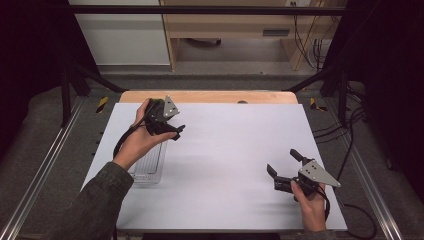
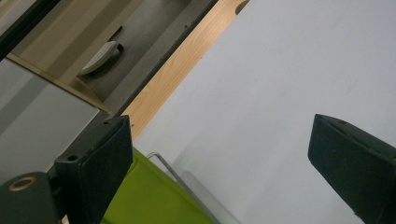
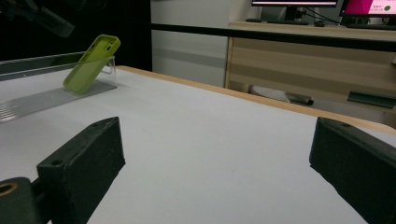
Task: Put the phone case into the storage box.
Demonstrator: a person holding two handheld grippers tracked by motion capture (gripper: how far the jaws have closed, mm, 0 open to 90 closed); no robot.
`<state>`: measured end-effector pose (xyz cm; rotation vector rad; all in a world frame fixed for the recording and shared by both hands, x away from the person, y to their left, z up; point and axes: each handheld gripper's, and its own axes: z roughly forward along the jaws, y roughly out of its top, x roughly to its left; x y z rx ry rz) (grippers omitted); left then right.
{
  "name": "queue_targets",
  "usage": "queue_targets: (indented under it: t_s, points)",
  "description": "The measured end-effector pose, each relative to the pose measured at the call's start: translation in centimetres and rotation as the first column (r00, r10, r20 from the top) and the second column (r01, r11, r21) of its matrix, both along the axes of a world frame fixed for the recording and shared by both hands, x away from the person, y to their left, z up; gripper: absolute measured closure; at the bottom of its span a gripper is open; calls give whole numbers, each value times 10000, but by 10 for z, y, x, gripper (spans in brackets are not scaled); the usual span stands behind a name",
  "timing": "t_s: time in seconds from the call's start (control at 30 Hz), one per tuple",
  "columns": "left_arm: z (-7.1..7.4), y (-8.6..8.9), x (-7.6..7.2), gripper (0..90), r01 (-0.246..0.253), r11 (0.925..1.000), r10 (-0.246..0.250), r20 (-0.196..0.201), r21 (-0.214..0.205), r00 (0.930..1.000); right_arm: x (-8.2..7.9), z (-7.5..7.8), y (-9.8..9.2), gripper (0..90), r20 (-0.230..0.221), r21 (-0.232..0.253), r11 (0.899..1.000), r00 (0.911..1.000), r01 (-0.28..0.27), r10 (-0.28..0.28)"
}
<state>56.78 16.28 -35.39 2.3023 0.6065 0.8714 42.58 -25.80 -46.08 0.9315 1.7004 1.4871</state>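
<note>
A white tabletop [image 1: 225,165] with a wooden far edge sits inside a dark frame, with pale cabinets on the floor beyond. On it lies a clear plastic tray [image 1: 148,167], and a lime-green phone case [image 3: 91,58] leans tilted against the tray's far end wall. The left gripper [image 1: 170,131] hovers just above that far end of the tray, its fingers [image 2: 100,163] spread wide and holding nothing; the case [image 2: 154,196] shows right beside one of them. The right gripper [image 1: 285,167] rests well away from the tray, across the tabletop, its fingers also wide apart and empty. The step in hand looks like the approach to pick the case out of the tray. The next move likely calls for lowering the left gripper so its fingers straddle the case's thin faces, then closing gently, since the soft case could bend or slip.
</note>
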Motion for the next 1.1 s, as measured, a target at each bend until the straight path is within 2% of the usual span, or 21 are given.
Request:
queue_targets:
  t_s: [0.3,0.67,0.9,1.1]
  points:
    - [-6,-15,-14,64,303,9993,-306,-108,-215,9995,0,0,0,31,13,10,10000,10000,4,-4]
    - [-8,-33,-33,61,794,9926,-815,-186,-921,9965,-1,1,0,31,37,12,10000,10000,4,-4]
    - [-4,-42,-39,58,1004,9852,-1034,-141,-1391,9945,-1,1,-1,31,44,16,10000,10000,-4,4]
    - [-2,-50,-44,56,1114,9736,-1150,-64,-1991,9933,-1,1,-1,31,53,21,10000,10000,-2,2]
